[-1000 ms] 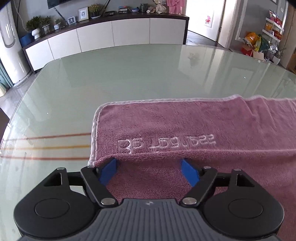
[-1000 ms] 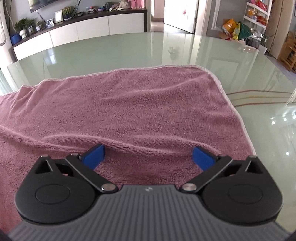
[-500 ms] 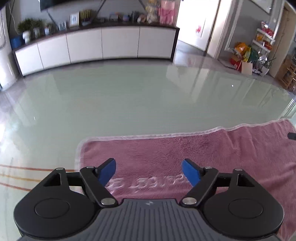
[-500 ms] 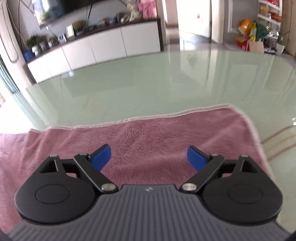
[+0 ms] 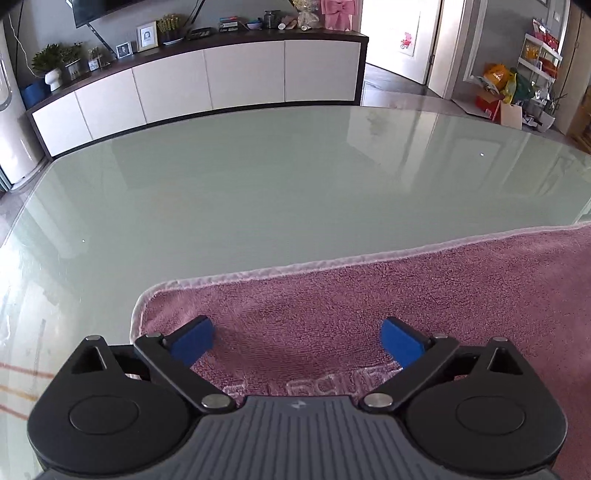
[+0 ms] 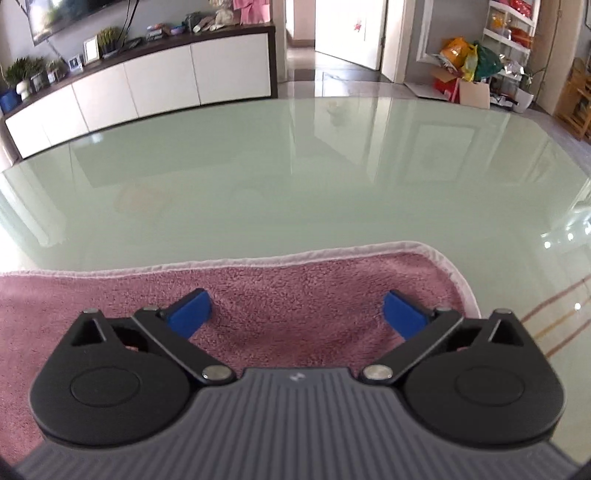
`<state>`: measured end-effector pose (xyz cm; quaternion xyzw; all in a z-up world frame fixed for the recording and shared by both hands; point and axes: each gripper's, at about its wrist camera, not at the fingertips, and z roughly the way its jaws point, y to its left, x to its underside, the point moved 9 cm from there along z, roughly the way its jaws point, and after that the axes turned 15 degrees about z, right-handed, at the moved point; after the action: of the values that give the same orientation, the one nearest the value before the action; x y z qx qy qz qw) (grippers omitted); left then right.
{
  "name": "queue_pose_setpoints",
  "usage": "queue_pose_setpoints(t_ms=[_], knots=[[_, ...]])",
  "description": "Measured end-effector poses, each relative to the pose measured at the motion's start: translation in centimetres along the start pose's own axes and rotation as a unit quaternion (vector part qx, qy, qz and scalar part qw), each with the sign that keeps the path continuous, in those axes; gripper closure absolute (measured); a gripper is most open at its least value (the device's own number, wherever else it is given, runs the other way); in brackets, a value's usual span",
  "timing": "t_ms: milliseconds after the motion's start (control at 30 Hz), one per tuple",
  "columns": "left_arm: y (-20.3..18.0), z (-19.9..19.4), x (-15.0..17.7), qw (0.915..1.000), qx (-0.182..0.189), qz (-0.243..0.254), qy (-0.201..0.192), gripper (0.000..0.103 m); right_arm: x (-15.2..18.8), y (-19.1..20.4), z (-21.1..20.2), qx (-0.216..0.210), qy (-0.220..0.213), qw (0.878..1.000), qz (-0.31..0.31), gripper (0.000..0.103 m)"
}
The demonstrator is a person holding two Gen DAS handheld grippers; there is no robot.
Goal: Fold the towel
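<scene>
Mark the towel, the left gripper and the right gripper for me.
towel [image 5: 369,302]: left wrist view, pile near far hem.
left gripper [image 5: 297,338]: left wrist view, between fingertips, jaws opening.
right gripper [image 6: 297,308]: right wrist view, between fingertips, jaws closing.

Both wrist views look steeply down, close over the shared towel [image 5: 406,306] and table [image 6: 295,184].

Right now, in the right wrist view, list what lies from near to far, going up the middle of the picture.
right gripper, its jaws closing with nothing pinched between them → pink towel → towel's pale hem → bare glass table → floor → open doorway.
</scene>
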<state>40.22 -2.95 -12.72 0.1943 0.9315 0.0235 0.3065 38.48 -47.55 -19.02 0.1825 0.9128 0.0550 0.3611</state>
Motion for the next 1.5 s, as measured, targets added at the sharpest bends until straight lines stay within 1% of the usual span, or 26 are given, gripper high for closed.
queue_pose_setpoints(t_ms=[33, 67, 133, 167, 233, 300, 333, 400, 467, 500, 567, 600, 700, 767, 867, 900, 933, 1000, 1067, 1100, 1167, 1200, 1233, 1267, 1400, 1500], knots=[[0.3, -0.7, 0.1, 1.0, -0.007, 0.002, -0.006, 0.019, 0.1, 0.0, -0.5, -0.009, -0.006, 1.0, 0.006, 0.01], [0.5, -1.5, 0.2, 0.9998, -0.011, 0.001, -0.013, 0.02, 0.6, -0.2, -1.7, -0.025, -0.01, 0.999, 0.019, 0.01], [0.1, -4.2, 1.3, 0.9994, -0.001, 0.001, -0.034, 0.018, 3.0, -0.8, -5.2, -0.059, -0.009, 0.998, 0.022, 0.006], [-0.5, -5.4, 2.1, 0.9991, 0.009, 0.002, -0.041, 0.017, 4.3, -1.0, -6.7, -0.065, -0.005, 0.998, 0.011, 0.005], [-2.5, -8.2, 4.9, 0.9983, 0.025, 0.006, -0.051, 0.017, 6.7, -1.6, -9.1, -0.065, 0.004, 0.998, -0.018, 0.005], [-4.8, -10.9, 7.9, 0.9971, 0.042, 0.009, -0.063, 0.013, 10.0, -2.1, -11.5, -0.062, 0.012, 0.997, -0.039, 0.004], [-6.0, -11.6, 9.2, 0.9965, 0.05, 0.011, -0.066, 0.013, 11.3, -2.3, -12.2, -0.06, 0.017, 0.997, -0.043, 0.003], [-8.1, -12.4, 11.3, 0.9957, 0.061, 0.014, -0.069, 0.013, 13.2, -2.3, -12.7, -0.05, 0.031, 0.996, -0.061, 0.003], [-8.9, -11.9, 13.4, 0.9964, 0.062, 0.012, -0.056, 0.013, 14.9, -3.0, -13.3, -0.03, 0.039, 0.996, -0.072, 0.001], [-9.2, -11.7, 14.2, 0.9967, 0.055, 0.02, -0.056, 0.012, 15.7, -3.4, -13.6, -0.02, 0.042, 0.996, -0.077, 0.0], [-9.2, -11.4, 15.3, 0.9961, 0.039, 0.049, -0.061, 0.011, 16.4, -4.1, -14.4, -0.018, 0.05, 0.995, -0.083, 0.0], [-9.0, -11.3, 15.7, 0.9957, 0.039, 0.052, -0.065, 0.01, 16.4, -4.9, -14.7, -0.019, 0.053, 0.995, -0.088, 0.0], [-7.9, -11.3, 17.1, 0.9946, 0.039, 0.055, -0.08, 0.008, 15.8, -6.6, -14.4, -0.009, 0.057, 0.995, -0.086, 0.0], [-6.8, -11.0, 17.4, 0.994, 0.037, 0.056, -0.086, 0.008, 15.5, -8.4, -14.4, 0.005, 0.055, 0.996, -0.069, 0.0], [-5.5, -10.9, 17.9, 0.9942, 0.031, 0.052, -0.089, 0.007, 15.4, -10.1, -14.6, 0.013, 0.046, 0.998, -0.05, 0.0], [-5.2, -11.1, 18.4, 0.9947, 0.028, 0.05, -0.085, 0.007, 15.4, -10.2, -14.9, 0.011, 0.044, 0.998, -0.041, 0.0], [-5.1, -11.5, 18.6, 0.9952, 0.026, 0.049, -0.081, 0.007, 15.4, -10.2, -15.2, 0.009, 0.042, 0.999, -0.031, 0.005], [-4.9, -12.5, 19.0, 0.997, 0.021, 0.034, -0.067, 0.013, 15.4, -9.7, -15.8, -0.004, 0.035, 0.999, -0.019, 0.006], [-5.7, -13.8, 19.2, 0.9963, 0.026, 0.028, -0.076, 0.013, 15.8, -7.7, -16.2, -0.034, 0.019, 0.999, -0.032, 0.004], [-6.3, -14.4, 19.1, 0.9955, 0.03, 0.028, -0.086, 0.012, 16.1, -6.5, -16.1, -0.036, 0.014, 0.998, -0.052, 0.003], [-6.9, -14.1, 19.6, 0.9958, 0.031, 0.021, -0.083, 0.011, 16.9, -5.1, -15.3, -0.033, 0.027, 0.996, -0.073, 0.003], [-7.0, -14.0, 19.9, 0.996, 0.028, 0.018, -0.083, 0.01, 17.3, -4.7, -14.8, -0.033, 0.038, 0.996, -0.077, 0.003], [-7.2, -14.0, 20.1, 0.9959, 0.023, 0.016, -0.086, 0.01, 17.8, -4.6, -14.7, -0.031, 0.044, 0.995, -0.082, 0.0], [-7.3, -14.0, 20.3, 0.9961, 0.014, 0.016, -0.086, 0.009, 18.2, -4.5, -14.7, -0.027, 0.046, 0.994, -0.09, 0.0], [-7.7, -14.2, 21.0, 0.9966, -0.001, 0.005, -0.082, 0.004, 18.6, -4.8, -15.1, -0.025, 0.056, 0.994, -0.091, 0.0], [-7.8, -14.5, 21.4, 0.9953, -0.016, -0.012, -0.094, 0.003, 18.6, -4.7, -14.9, -0.009, 0.078, 0.993, -0.09, 0.0]])
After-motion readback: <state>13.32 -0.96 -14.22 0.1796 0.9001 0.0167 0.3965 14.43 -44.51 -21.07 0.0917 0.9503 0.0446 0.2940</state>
